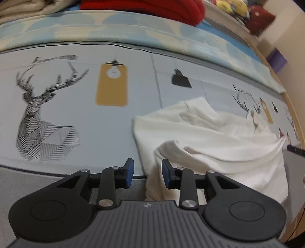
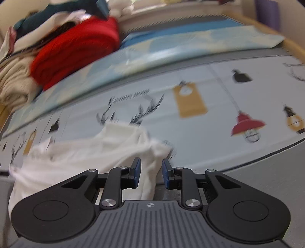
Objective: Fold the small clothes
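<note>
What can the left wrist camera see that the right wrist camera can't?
Only the left wrist view shows the whole big deer picture printed on the sheet, and yellow toys on a far shelf.

Only the right wrist view shows a red lamp picture on the sheet and a dark green garment atop the pile.

Both show the white shirt crumpled on the printed sheet, the red knit behind, and an open claw, left claw and right claw, with shirt cloth between its blue pads.
</note>
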Demonstrator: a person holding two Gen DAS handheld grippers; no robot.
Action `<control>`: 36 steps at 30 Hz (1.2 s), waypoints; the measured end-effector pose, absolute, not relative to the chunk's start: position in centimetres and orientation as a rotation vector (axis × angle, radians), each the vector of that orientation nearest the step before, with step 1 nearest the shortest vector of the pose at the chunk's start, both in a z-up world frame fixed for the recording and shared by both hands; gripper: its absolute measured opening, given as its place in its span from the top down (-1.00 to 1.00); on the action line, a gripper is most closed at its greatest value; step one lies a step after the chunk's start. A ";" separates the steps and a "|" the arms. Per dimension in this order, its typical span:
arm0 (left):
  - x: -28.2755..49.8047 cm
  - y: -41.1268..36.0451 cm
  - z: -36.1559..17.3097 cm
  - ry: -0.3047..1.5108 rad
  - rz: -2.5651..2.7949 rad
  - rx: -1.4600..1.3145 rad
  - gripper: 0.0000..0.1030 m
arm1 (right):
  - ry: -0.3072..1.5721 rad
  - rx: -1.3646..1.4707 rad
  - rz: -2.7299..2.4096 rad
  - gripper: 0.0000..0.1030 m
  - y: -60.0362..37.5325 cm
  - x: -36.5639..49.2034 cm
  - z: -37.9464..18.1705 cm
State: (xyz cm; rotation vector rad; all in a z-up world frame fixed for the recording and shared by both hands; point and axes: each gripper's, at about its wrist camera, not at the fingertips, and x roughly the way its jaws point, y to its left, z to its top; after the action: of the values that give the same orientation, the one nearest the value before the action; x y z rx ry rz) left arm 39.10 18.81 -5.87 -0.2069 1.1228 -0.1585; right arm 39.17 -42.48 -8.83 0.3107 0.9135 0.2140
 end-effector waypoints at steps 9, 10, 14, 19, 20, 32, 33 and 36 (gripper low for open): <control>40.9 16.1 -7.5 1.102 -0.177 -0.173 0.02 | 0.963 0.273 0.213 0.30 -40.3 40.5 -10.8; 41.2 15.9 -7.7 1.093 -0.178 -0.167 0.02 | 0.965 0.274 0.205 0.30 -40.2 40.8 -11.1; 41.5 15.4 -8.0 1.034 -0.182 -0.146 0.22 | 0.944 0.276 0.165 0.30 -39.9 41.7 -11.7; 42.0 15.9 -6.7 0.932 -0.202 -0.144 0.71 | 0.923 0.245 0.160 0.83 -39.5 42.5 -11.2; 42.1 16.1 -6.3 0.904 -0.201 -0.158 0.71 | 0.903 0.254 0.132 0.85 -39.7 42.7 -10.9; 44.4 15.5 -4.1 0.746 -0.035 -0.219 0.57 | 0.637 0.419 -0.010 0.84 -40.7 44.5 -7.4; 44.6 15.6 -4.2 0.770 -0.026 -0.223 0.55 | 0.651 0.408 -0.024 0.81 -40.5 45.0 -7.7; 44.2 16.6 -3.3 0.754 0.007 -0.269 0.55 | 0.701 0.292 -0.125 0.39 -39.1 45.9 -8.3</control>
State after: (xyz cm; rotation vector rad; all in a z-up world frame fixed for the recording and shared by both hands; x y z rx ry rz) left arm 44.18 16.65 -3.31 -0.2692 0.7541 0.0072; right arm 45.89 -39.15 -8.29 0.2919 0.7009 -0.1253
